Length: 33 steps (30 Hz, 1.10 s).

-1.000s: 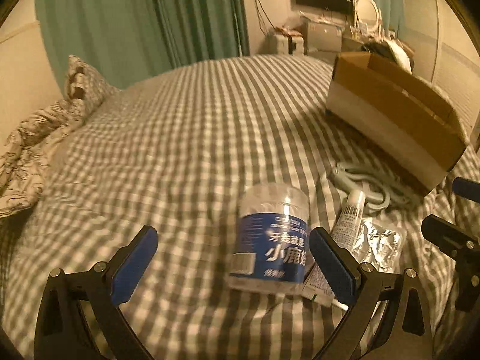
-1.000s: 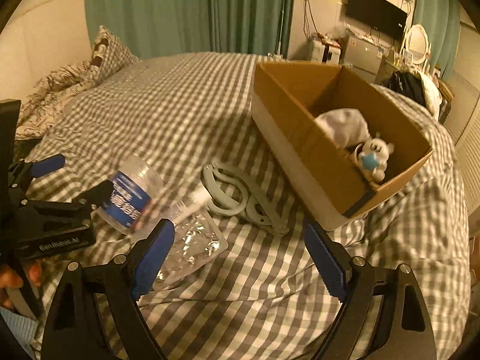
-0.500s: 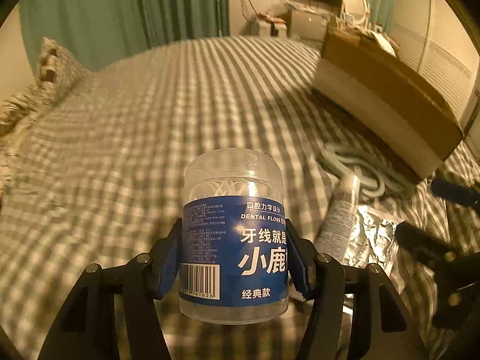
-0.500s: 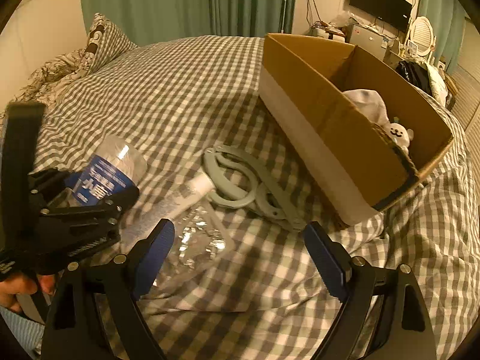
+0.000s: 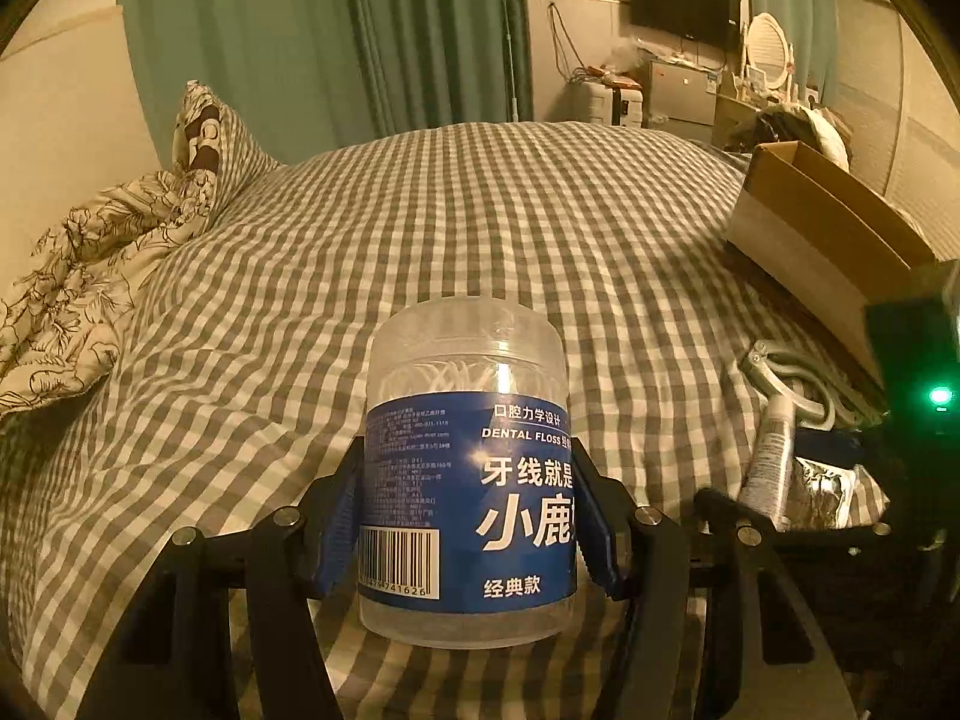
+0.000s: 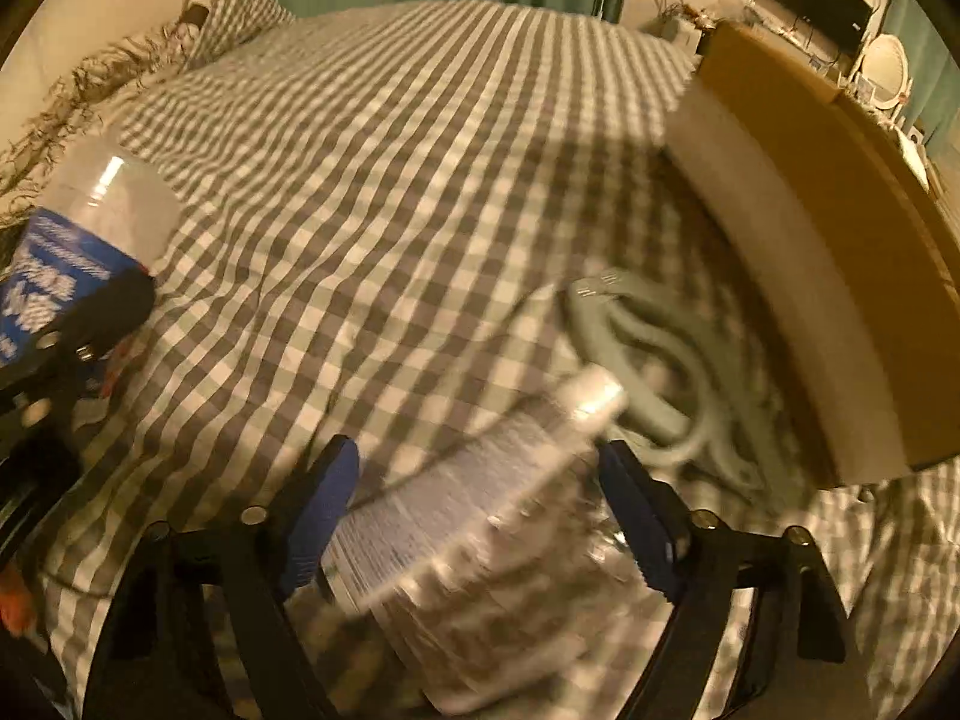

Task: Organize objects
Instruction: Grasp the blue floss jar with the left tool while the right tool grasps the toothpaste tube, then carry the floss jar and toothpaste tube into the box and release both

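My left gripper [image 5: 468,528] is shut on a clear dental floss jar [image 5: 468,480] with a blue label and holds it above the checked bed; the jar also shows at the left of the right wrist view [image 6: 90,234]. My right gripper [image 6: 480,510] is open, low over the bed, its fingers either side of a white tube [image 6: 480,480] that lies on a foil packet [image 6: 540,600]; the view is blurred. The tube [image 5: 774,456] and the foil packet [image 5: 822,492] show at the right of the left wrist view. A cardboard box [image 5: 828,234] stands at the right.
A grey-green hanger-like thing [image 6: 648,348] lies between the tube and the box [image 6: 810,252]. A pillow [image 5: 210,138] and a floral quilt [image 5: 90,276] lie at the bed's far left. Green curtains, a television and furniture stand behind the bed.
My left gripper shut on the floss jar and lifted it upright off the bed. My right gripper came down and forward over the tube and foil packet and narrowed a little.
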Available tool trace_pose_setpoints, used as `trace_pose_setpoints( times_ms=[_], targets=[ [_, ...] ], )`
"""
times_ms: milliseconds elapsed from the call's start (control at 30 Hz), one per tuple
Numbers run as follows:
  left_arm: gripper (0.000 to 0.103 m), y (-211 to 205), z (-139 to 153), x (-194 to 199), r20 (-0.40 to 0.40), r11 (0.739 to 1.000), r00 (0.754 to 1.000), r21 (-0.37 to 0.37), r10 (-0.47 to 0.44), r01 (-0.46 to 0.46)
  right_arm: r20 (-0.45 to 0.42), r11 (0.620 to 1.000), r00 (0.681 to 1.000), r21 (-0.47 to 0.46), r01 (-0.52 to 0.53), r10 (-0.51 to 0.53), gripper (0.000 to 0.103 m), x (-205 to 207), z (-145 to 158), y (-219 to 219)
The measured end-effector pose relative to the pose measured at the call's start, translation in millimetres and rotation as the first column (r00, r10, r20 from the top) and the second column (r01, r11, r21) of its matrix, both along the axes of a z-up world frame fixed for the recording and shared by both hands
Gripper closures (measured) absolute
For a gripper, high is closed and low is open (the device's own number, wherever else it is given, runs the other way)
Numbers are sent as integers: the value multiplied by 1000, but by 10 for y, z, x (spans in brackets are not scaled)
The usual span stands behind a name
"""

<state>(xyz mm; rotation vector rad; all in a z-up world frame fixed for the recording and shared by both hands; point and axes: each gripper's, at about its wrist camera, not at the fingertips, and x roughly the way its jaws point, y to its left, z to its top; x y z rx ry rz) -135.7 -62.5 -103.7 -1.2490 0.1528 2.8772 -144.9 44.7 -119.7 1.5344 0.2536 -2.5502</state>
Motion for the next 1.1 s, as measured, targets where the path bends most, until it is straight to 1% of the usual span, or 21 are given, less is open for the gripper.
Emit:
trace_pose_setpoints(
  times_ms=[67, 100, 133, 167, 200, 233, 433, 533, 633, 733, 833, 867, 967, 1000, 1100],
  targets=[
    [41, -11, -16, -3, 3, 1000, 1000, 5, -2, 2, -16, 1000, 1000, 28, -4, 4, 43, -34, -23, -78],
    [41, -10, -24, -15, 6, 1000, 1000, 5, -4, 4, -16, 1000, 1000, 25, -12, 13, 55, -47, -28, -105],
    [41, -7, -33, -4, 8, 1000, 1000, 4, -4, 4, -17, 1000, 1000, 18, -17, 17, 64, -54, -24, -122],
    [40, -6, -44, -13, 11, 1000, 1000, 2, -4, 4, -21, 1000, 1000, 19, -20, 20, 68, -56, -19, -131],
    [40, -1, -56, -8, 13, 1000, 1000, -1, -5, 5, -32, 999, 999, 18, -26, 27, 77, -47, -2, -136],
    [40, 0, -60, -6, 13, 1000, 1000, -2, -7, 7, -41, 999, 999, 9, -32, 32, 79, -34, 18, -134],
    [40, 56, 3, 49, 6, 1000, 1000, -13, -22, 22, -98, 995, 993, -63, -74, 68, 80, 126, 256, -32],
    [40, 99, 135, 123, -9, 1000, 1000, -11, -28, 28, -112, 984, 991, -154, -87, 70, 80, 223, 469, 125],
    [41, 143, 331, 193, -30, 999, 999, 11, -30, 30, -153, 979, 985, -179, -102, 75, 80, 348, 712, 250],
    [41, 319, 639, 239, -69, 997, 995, 30, -66, 69, -212, 974, 973, -184, -129, 89, 80, 452, 1016, 378],
    [40, 613, 1026, 237, -125, 988, 982, 37, -142, 148, -294, 974, 949, -157, -162, 110, 80, 537, 1437, 581],
    [40, 760, 1203, 213, -153, 983, 974, 45, -170, 179, -316, 974, 942, -154, -166, 110, 80, 549, 1570, 670],
    [40, 1077, 1508, 133, -195, 969, 953, 49, -230, 243, -380, 977, 919, -133, -164, 102, 80, 581, 1985, 980],
    [40, 1251, 1627, 76, -211, 962, 944, 44, -256, 271, -398, 979, 912, -127, -158, 95, 80, 568, 2106, 1099],
    [40, 1590, 1798, -74, -232, 948, 926, 38, -299, 316, -433, 984, 899, -119, -130, 67, 80, 520, 2382, 1450]
  ],
)
